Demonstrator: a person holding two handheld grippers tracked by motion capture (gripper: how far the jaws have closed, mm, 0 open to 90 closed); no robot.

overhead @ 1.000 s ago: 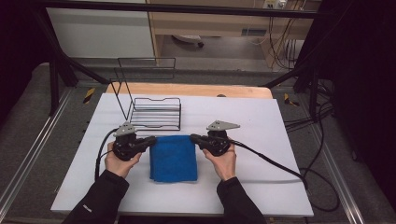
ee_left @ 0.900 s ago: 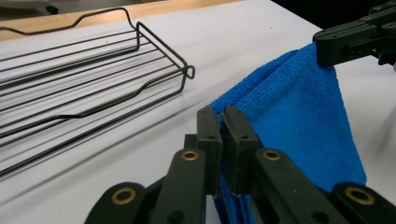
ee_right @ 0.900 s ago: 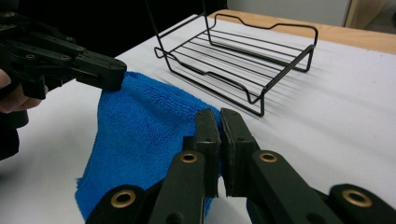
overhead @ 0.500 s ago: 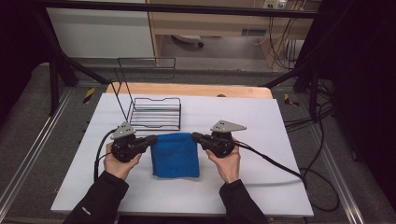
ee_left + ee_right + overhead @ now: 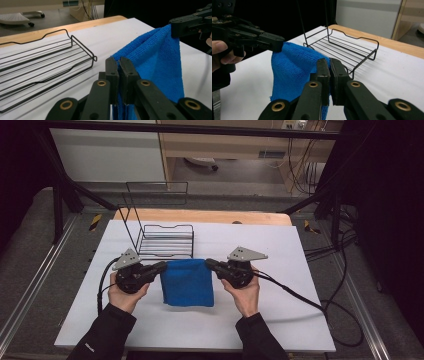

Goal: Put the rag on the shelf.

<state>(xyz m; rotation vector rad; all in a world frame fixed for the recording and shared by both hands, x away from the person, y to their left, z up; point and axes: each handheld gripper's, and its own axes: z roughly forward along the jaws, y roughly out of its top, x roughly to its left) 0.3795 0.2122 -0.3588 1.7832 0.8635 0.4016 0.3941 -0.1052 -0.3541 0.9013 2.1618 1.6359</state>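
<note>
While the blue cloth [image 5: 187, 282] hangs stretched between both hands just above the white table [image 5: 300, 270], the left gripper [image 5: 161, 266] is clamped tight on its left top corner and the right gripper [image 5: 209, 263] is pinched on the right one. Folded layers droop down off the jaws, lower edge near the tabletop. Behind it sits the wire rack [image 5: 165, 240], just beyond the cloth.
</note>
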